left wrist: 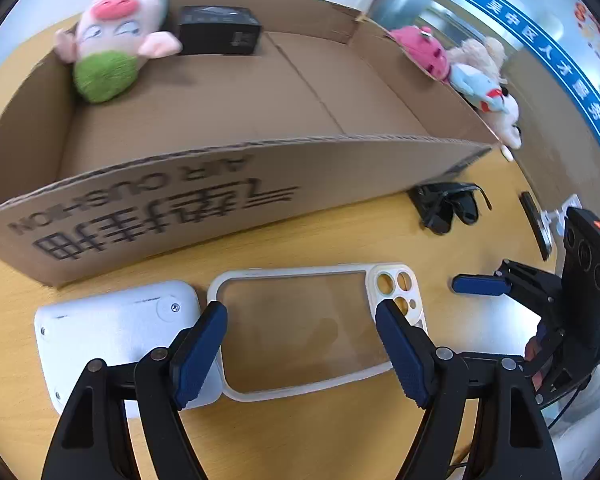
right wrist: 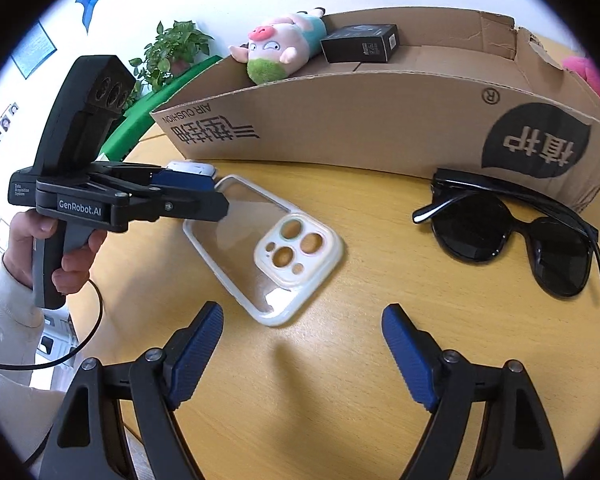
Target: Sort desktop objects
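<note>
Lying flat on the wooden bench (right wrist: 320,380), camera cutout up, the clear phone case (left wrist: 300,320) sits just in front of the cardboard box (left wrist: 220,200) and between the fingers of the left gripper (left wrist: 300,344). It looks light and thin, a flexible shell with a soft white rim and a glossy transparent back, so it will probably bend a little under pressure and slide easily on the smooth wood. The pale rim is the best place to take hold: the long edges, squeezed across the narrow width, or the thicker corner around the lens holes. A pinch on the clear panel alone would likely slip.

The left gripper's jaws are spread wide, straddling the case and holding nothing; from the right wrist view the left gripper (right wrist: 204,196) hangs low over the case's far end. The right gripper (right wrist: 302,348) is also wide open and empty, above bare bench near the case.

Just beside the case lies a white plastic device (left wrist: 116,332), back up with screws showing; it looks rigid and heavier. A pair of black sunglasses (right wrist: 512,236) rests against the box wall, well apart from the case, its arms folded and easily scratched. Inside the box lie a pig plush toy (left wrist: 116,40) and a small black carton (left wrist: 220,30). More plush toys (left wrist: 460,68) sit beyond the box's far end, and a potted plant (right wrist: 176,48) stands by the white wall.
</note>
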`<state>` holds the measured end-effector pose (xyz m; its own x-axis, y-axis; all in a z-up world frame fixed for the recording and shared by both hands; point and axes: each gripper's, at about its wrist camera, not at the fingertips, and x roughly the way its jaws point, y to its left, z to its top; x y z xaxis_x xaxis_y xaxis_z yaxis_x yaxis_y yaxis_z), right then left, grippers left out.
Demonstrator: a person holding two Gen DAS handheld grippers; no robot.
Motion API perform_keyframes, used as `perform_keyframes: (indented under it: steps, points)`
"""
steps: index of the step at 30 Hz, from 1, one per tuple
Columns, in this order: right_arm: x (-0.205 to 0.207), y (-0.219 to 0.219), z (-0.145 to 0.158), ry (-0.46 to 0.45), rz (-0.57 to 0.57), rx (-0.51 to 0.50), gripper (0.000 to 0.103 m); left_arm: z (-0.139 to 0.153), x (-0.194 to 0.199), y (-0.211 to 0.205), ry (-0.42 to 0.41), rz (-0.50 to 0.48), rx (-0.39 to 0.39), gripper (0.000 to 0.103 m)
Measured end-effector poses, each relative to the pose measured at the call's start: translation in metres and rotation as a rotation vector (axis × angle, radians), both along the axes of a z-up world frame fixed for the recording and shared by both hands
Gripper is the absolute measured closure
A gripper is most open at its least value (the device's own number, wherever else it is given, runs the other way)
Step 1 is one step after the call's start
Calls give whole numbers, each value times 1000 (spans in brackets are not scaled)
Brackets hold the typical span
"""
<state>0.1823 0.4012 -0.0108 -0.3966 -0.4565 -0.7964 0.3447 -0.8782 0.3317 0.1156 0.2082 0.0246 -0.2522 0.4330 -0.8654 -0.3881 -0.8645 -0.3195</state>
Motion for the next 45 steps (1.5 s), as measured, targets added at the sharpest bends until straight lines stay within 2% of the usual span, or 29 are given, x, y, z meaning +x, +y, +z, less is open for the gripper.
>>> perform_keyframes:
  steps: [5, 10, 12, 16, 18, 22, 27, 29, 31, 33, 35, 37, 41, 43, 45]
  points:
    - [-2, -4, 1, 3, 8, -17, 21, 0, -4, -6, 6, 38, 7, 27]
    - [-4, -14, 3, 11, 38, -32, 21, -2, -7, 3, 21, 12, -44, 24]
    - [-6, -16, 2, 6, 42, -40, 21, -2, -7, 5, 17, 10, -34, 23]
    - [-9, -20, 0, -2, 46, -60, 21, -6, -4, 4, -46, -7, 48, 23]
    - [-11, -18, -2, -5, 34, -63, 20, -7, 0, 4, -54, 3, 66, 23]
    - [-14, -8, -5, -25, 3, -83, 19, -9, 8, 0, -96, 34, 161, 23]
    - [-16, 2, -6, -31, -16, -108, 18, -6, 16, 4, -89, 43, 187, 23]
    - [-16, 0, -4, -28, -10, -107, 18, 1, 19, 5, -89, 16, 262, 23]
    - [-10, 0, 4, 1, 16, -171, 18, 10, 24, 9, -70, -5, 299, 23]
    - [-4, -3, 15, 54, 39, -203, 18, 23, 31, 13, -12, -35, 248, 23]
    - [1, -8, 22, 100, 52, -167, 18, 25, 33, 12, 6, -17, 202, 21]
    - [0, -6, 18, 85, 34, -123, 18, 20, 29, 7, -9, 20, 171, 21]
    - [-10, 4, -4, -26, -18, -99, 18, -2, 14, 10, -71, 50, 84, 21]
    - [-12, 2, -6, -25, -19, -62, 15, -11, 8, 12, -97, 63, 61, 21]
    - [-12, -2, -7, -9, -33, -15, 9, -10, 9, 13, -92, 61, 75, 19]
